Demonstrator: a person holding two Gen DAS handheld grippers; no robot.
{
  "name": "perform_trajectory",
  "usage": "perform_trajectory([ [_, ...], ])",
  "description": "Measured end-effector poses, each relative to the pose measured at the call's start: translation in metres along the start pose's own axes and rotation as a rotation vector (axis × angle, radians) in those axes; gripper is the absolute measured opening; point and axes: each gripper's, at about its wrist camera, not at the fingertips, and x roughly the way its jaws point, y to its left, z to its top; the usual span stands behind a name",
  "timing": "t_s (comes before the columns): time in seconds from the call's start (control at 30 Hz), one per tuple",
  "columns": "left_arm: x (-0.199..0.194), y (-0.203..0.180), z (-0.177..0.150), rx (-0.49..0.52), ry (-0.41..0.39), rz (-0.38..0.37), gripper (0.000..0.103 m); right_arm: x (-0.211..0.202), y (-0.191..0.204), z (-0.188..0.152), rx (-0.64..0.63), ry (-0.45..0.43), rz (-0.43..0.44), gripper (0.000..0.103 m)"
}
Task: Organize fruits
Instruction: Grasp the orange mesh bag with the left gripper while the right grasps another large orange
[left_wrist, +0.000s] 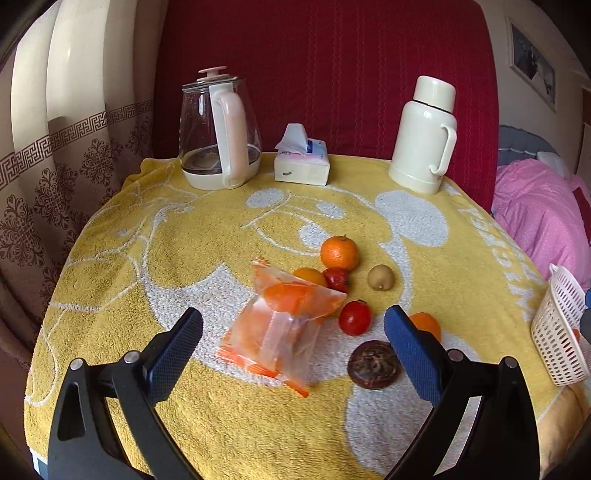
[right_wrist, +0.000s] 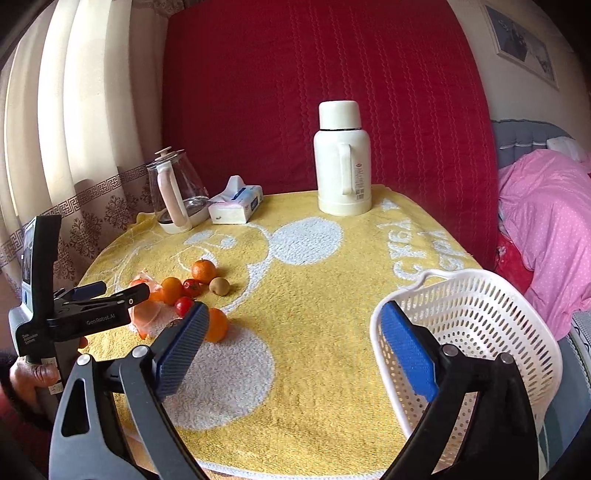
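Note:
Fruits lie grouped mid-table: a mandarin (left_wrist: 339, 253), a kiwi (left_wrist: 380, 277), a red tomato (left_wrist: 354, 318), a small red fruit (left_wrist: 336, 279), oranges (left_wrist: 426, 324) and a dark brown round fruit (left_wrist: 373, 364). A clear orange plastic bag (left_wrist: 280, 325) holding orange fruit lies beside them. My left gripper (left_wrist: 293, 338) is open above the bag and empty. My right gripper (right_wrist: 293, 350) is open and empty, its right finger over the rim of the white perforated basket (right_wrist: 480, 314). The fruit group also shows in the right wrist view (right_wrist: 199, 284), with the left gripper (right_wrist: 110, 295) over it.
A yellow cartoon towel (left_wrist: 184, 240) covers the table. At the back stand a glass kettle (left_wrist: 218, 133), a tissue pack (left_wrist: 301, 160) and a white thermos (left_wrist: 424, 136). Red cloth hangs behind, curtains at left, pink bedding (right_wrist: 546, 221) at right.

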Motion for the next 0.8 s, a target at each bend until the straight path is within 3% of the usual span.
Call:
perform_trajectory([
  [0.4, 0.039, 0.018, -0.003, 0.004, 0.08, -0.064, 0.097, 0.026, 0.034, -0.006, -0.045, 0.084, 0.102, 0.099],
  [0.47, 0.044, 0.019, -0.004, 0.007, 0.087, -0.065, 0.091, 0.03, 0.038, -0.007, -0.05, 0.094, 0.111, 0.099],
  [0.57, 0.054, 0.021, -0.006, -0.001, 0.122, -0.089, 0.072, 0.035, 0.042, -0.007, -0.051, 0.115, 0.13, 0.099],
  [0.8, 0.05, 0.028, -0.008, -0.033, 0.108, -0.096, 0.061, 0.051, 0.051, -0.01, -0.04, 0.17, 0.176, 0.099],
])
